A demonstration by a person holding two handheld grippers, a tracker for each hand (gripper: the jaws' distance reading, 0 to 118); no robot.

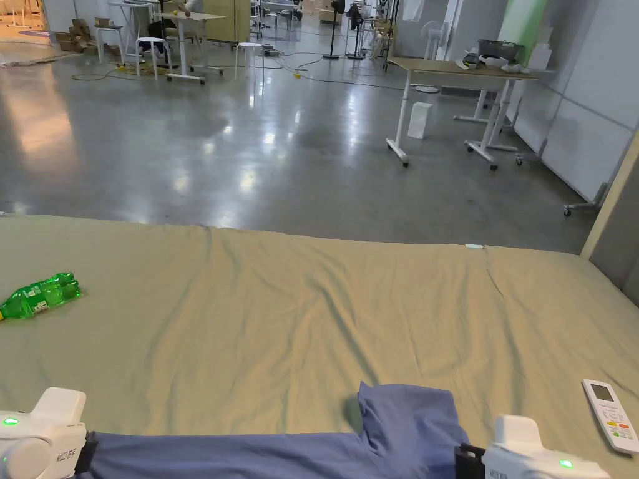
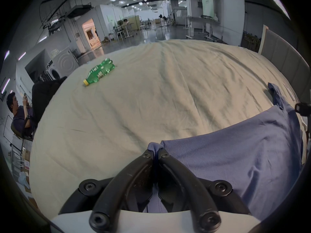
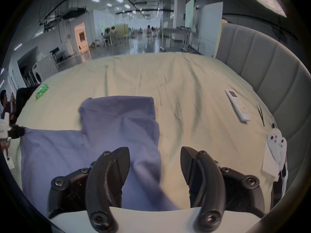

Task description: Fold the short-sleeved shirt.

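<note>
At the near edge of the bed (image 1: 299, 312), at about 6 o'clock in the head view, a blue short-sleeved shirt (image 1: 399, 430) lay spread on the beige sheet, one sleeve sticking out toward 12 o'clock. The left gripper (image 2: 155, 150) sat at the shirt's 9 o'clock end, its jaws clenched together on a small bunched fold of the blue fabric, as its own view showed. The right gripper (image 3: 154, 162) was at the shirt's 3 o'clock end with its jaws released and spread wide apart; blurred blue cloth passed between them, lying against the left jaw while the right jaw stood over bare sheet. In the head view, both white gripper bodies showed green lights at the bottom corners. A green plastic bottle (image 1: 39, 296) lay on its side at 9 o'clock, well apart from the shirt, and a white remote control (image 1: 611, 415) lay at 3 o'clock near the grey padded headboard (image 3: 262, 78). Beyond the bed, at 12 o'clock, stretched a glossy concrete floor (image 1: 249, 143) with a table (image 1: 449, 68) and stools. A seated person (image 2: 18, 114) appeared at 9 o'clock in the left gripper view.
</note>
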